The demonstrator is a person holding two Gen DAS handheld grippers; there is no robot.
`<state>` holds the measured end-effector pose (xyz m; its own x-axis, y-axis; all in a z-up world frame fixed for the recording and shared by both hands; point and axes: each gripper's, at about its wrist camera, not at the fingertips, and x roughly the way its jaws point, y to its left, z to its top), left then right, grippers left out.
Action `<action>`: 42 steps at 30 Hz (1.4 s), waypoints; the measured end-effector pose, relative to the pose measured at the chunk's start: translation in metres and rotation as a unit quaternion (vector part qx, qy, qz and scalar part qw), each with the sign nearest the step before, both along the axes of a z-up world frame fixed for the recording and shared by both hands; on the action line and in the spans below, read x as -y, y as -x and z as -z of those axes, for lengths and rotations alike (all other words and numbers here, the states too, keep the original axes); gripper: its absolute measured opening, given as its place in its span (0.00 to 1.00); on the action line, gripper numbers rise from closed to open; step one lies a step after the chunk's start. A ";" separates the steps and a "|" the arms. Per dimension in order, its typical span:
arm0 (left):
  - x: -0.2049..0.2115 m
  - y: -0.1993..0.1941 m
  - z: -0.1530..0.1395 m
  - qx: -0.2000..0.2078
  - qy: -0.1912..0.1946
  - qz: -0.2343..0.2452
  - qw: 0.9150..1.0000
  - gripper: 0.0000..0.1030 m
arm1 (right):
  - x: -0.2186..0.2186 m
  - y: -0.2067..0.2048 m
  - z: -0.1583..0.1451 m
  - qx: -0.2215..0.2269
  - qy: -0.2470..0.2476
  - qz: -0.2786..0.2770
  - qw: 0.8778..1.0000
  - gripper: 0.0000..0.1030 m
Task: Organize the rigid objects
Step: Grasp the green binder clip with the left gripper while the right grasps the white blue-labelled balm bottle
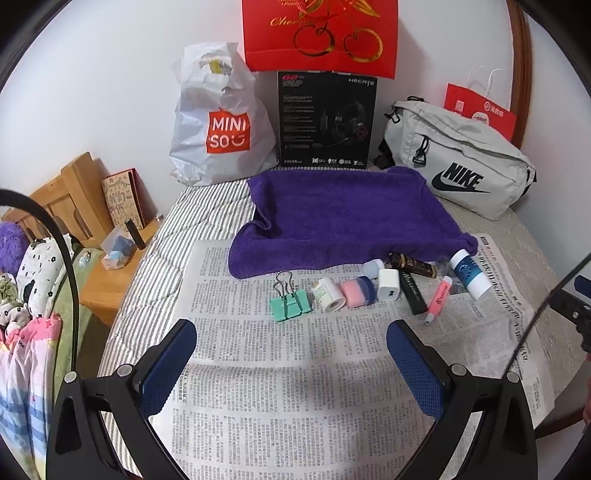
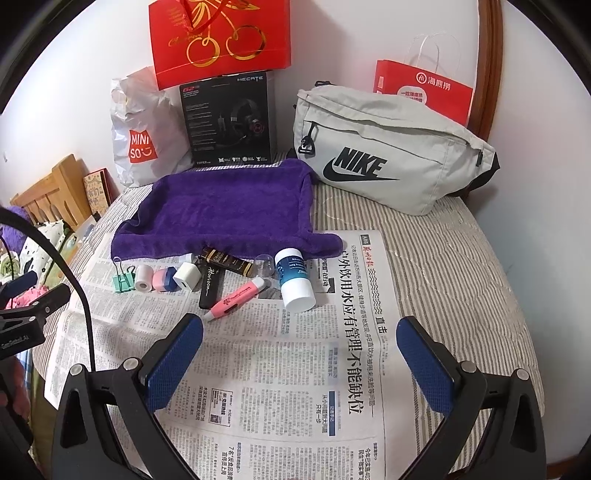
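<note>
Small items lie in a row on a newspaper [image 1: 280,376], just in front of a purple towel [image 1: 347,218]: a green binder clip [image 1: 290,304], a small white bottle [image 1: 328,295], a pink and blue eraser [image 1: 357,292], a white charger cube [image 1: 388,283], a black Horizon stick [image 1: 413,293], a pink highlighter [image 1: 439,298] and a blue and white bottle [image 1: 470,275]. My left gripper [image 1: 291,365] hovers open, short of the clip. My right gripper [image 2: 300,360] stands open and empty below the highlighter [image 2: 236,298] and the blue and white bottle [image 2: 295,281].
Against the back wall stand a white Miniso bag [image 1: 218,118], a black headset box [image 1: 327,120], a red gift bag [image 1: 319,35] and a grey Nike pouch [image 1: 458,158]. A wooden bedside table [image 1: 107,273] and bedding are on the left. The striped cover [image 2: 443,266] extends right.
</note>
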<state>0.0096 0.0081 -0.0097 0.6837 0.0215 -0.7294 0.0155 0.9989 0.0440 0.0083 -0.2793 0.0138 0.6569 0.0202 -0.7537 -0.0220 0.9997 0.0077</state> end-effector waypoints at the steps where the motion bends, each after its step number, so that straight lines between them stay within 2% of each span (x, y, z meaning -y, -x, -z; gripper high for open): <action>1: -0.001 -0.003 0.005 -0.004 -0.002 -0.003 1.000 1.00 | 0.000 -0.001 0.003 -0.002 0.002 -0.001 1.000 1.00; 17: -0.018 -0.062 0.077 -0.062 0.006 -0.048 0.997 1.00 | 0.010 -0.022 0.046 -0.033 0.007 -0.003 0.999 1.00; 29: -0.021 -0.102 0.102 -0.081 0.020 -0.087 0.993 0.98 | 0.011 -0.053 0.076 -0.066 0.001 -0.009 0.998 1.00; 33: -0.023 -0.105 0.105 -0.084 0.025 -0.099 0.991 0.83 | 0.010 -0.060 0.081 -0.072 -0.002 -0.015 0.997 1.00; 35: -0.024 -0.100 0.105 -0.079 0.018 -0.095 0.992 0.81 | 0.010 -0.062 0.083 -0.072 -0.001 -0.018 0.997 1.00; 41: -0.028 -0.094 0.102 -0.072 0.019 -0.076 0.994 0.65 | 0.017 -0.076 0.086 -0.068 -0.010 -0.016 0.997 0.99; 42: -0.028 -0.094 0.102 -0.071 0.020 -0.073 0.995 0.59 | 0.018 -0.079 0.087 -0.068 -0.010 -0.016 0.998 0.99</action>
<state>0.1038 0.0363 -0.1118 0.5656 0.0828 -0.8205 -0.1271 0.9918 0.0125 0.0878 -0.2973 -0.0728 0.5478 0.0554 -0.8348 -0.0516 0.9981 0.0324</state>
